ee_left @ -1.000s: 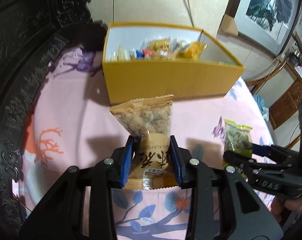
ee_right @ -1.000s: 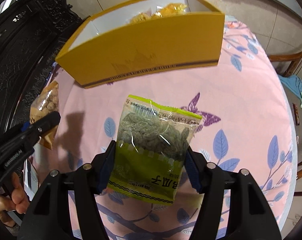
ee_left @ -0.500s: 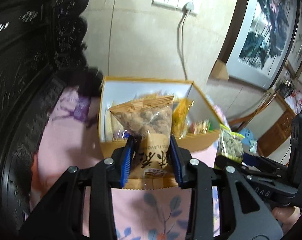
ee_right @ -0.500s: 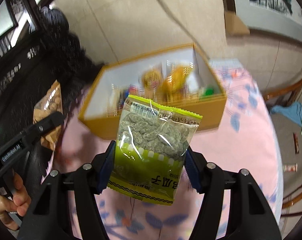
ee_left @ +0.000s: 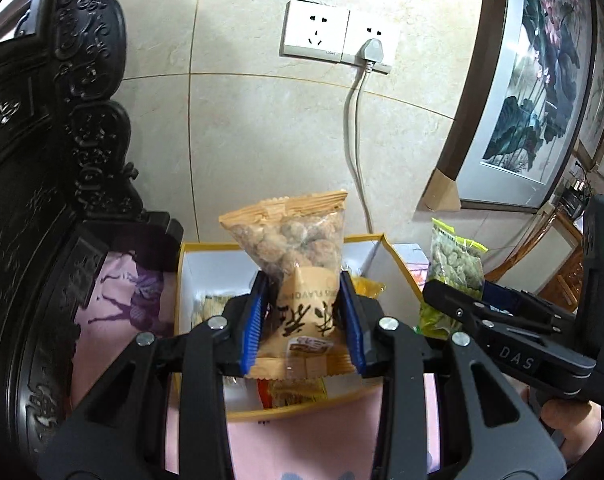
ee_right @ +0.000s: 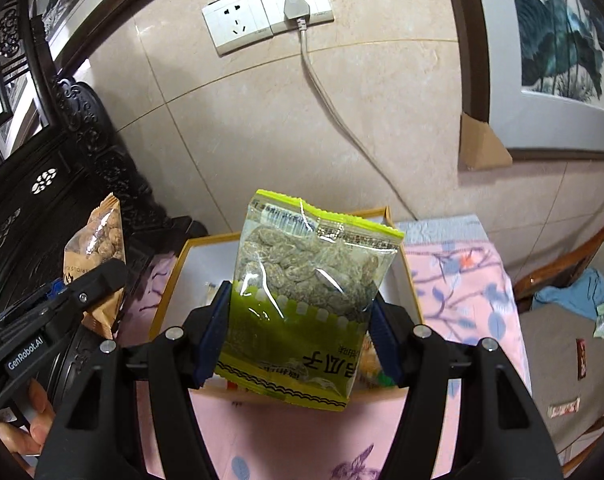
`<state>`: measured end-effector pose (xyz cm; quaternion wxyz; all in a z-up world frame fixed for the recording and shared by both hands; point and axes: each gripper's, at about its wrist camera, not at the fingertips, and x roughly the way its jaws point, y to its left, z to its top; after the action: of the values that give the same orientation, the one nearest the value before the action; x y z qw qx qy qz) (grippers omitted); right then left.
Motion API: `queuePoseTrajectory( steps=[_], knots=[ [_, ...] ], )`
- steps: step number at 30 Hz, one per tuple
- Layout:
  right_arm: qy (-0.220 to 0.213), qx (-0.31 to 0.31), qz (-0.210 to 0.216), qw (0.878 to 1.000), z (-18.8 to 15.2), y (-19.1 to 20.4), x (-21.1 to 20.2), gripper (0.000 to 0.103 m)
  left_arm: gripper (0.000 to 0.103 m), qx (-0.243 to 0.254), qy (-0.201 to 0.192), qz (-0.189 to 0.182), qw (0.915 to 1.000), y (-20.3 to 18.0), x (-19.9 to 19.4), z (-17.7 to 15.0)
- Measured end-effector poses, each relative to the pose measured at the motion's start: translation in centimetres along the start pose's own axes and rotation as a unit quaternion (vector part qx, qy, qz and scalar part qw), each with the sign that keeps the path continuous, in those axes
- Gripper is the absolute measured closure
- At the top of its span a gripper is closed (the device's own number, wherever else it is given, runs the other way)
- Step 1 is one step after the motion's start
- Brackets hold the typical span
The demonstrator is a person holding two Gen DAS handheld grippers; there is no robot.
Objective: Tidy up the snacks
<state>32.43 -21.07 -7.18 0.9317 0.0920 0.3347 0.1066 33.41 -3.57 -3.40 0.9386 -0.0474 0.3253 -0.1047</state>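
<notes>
Left wrist view, reading left to right: a dark carved wooden chair (ee_left: pixel 54 208) fills the left edge. At centre, the left gripper (ee_left: pixel 303 320) is clamped on the lower half of a tan packet of coated nuts (ee_left: pixel 298 276), held upright above the near left part of an open yellow box (ee_left: pixel 302 410) that stands on a pink flowered tablecloth (ee_left: pixel 302 444). Other snacks lie inside the box. Further right, the right gripper (ee_left: pixel 453 300) pinches a green packet of seeds (ee_left: pixel 455 264) over the box's right side. A framed painting (ee_left: pixel 537 92) hangs at the right edge.

Right wrist view shows the same green packet squeezed firmly between that gripper's fingers, box beneath.

Both packets seem ready to drop in. To do it well, lower each one past the box rim before letting go, aim for bare floor between the snacks already there, and keep the two grippers apart.
</notes>
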Motion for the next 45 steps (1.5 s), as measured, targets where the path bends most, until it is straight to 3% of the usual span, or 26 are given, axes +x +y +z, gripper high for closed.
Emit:
queuePoseTrajectory(
  steps=[5,6,7,8,9,10,12,17,30,45],
  knots=[
    [0.007,-0.006,0.0,1.0,1.0,-0.1,1.9,0.038,0.067,0.007,0.004,0.018,0.9998,0.3,1.8,1.0],
    [0.019,-0.01,0.003,1.0,1.1,0.0,2.8,0.036,0.048,0.008,0.007,0.025,0.9996,0.3,2.4,1.1],
    [0.036,-0.017,-0.006,0.999,1.0,0.2,3.7,0.024,0.025,0.011,0.015,0.036,0.9992,0.3,2.9,1.0],
    [0.052,-0.018,-0.027,0.998,0.9,0.2,4.5,0.02,0.002,0.013,0.023,0.065,0.9975,0.3,3.3,0.9],
    [0.072,-0.008,-0.043,0.996,0.7,-0.2,5.3,0.002,0.002,0.015,0.023,0.097,0.9949,0.4,3.5,0.7],
    [0.081,0.004,-0.037,0.996,0.5,-0.8,5.7,0.001,0.002,0.015,0.029,0.093,0.9951,0.5,3.6,0.6],
    [0.082,0.013,-0.023,0.996,-0.1,-1.6,5.6,0.001,0.002,0.011,0.045,0.083,0.9955,0.9,3.8,0.3],
    [0.106,-0.042,-0.067,0.991,-1.2,-1.0,5.3,0.001,0.002,0.006,0.054,0.096,0.9939,1.2,3.7,-0.4],
    [0.113,-0.038,-0.055,0.991,-2.3,-0.8,3.4,0.001,0.002,0.006,0.048,0.113,0.9924,1.0,2.2,-1.1],
    [0.11,-0.051,-0.055,0.991,-2.8,0.0,2.5,0.001,0.002,0.004,0.037,0.107,0.9936,0.8,1.3,-1.0]
  ],
)
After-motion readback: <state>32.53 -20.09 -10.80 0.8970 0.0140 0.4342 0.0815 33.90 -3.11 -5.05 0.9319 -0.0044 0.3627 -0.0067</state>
